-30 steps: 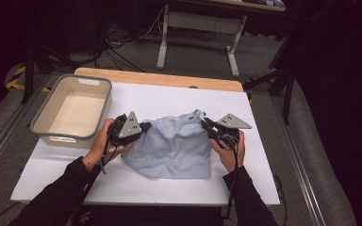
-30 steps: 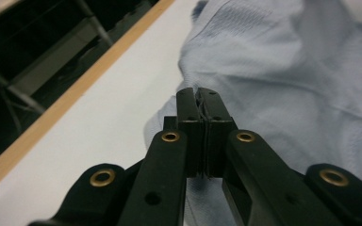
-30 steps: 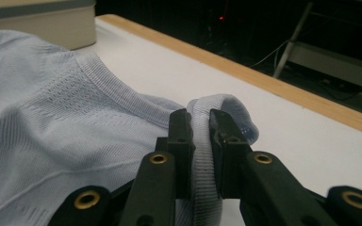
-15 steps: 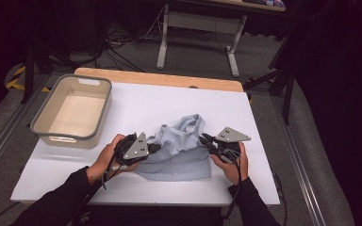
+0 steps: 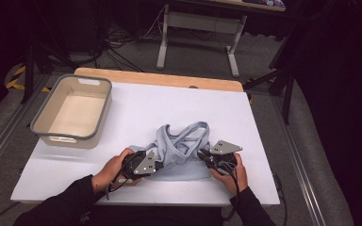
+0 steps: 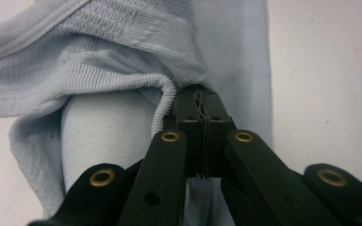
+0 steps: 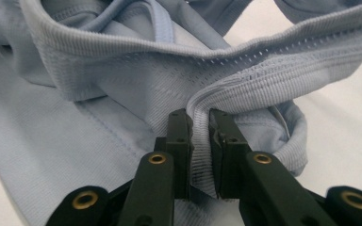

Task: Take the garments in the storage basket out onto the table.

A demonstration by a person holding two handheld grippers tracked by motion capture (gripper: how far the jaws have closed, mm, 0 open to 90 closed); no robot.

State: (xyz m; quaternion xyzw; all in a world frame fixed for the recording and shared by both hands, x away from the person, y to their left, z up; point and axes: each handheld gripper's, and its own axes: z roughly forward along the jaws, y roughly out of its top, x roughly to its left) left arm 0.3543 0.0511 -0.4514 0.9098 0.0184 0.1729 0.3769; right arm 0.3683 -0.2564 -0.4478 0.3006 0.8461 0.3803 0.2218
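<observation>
Both grippers, left [image 5: 158, 165] and right [image 5: 202, 155], have fingers clamped on the pale blue knit garment [image 5: 181, 153], one per side, probably folding it flat on the white bench [image 5: 136, 108].

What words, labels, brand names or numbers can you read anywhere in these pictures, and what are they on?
None can be read.
Light blue garment: plain knit, with no tag or print showing, also up close in both gripper views.
Grey bin: a pale patch on its near wall, too small and blurred to read.
Grey plates on the left tool and right tool: blank.
</observation>
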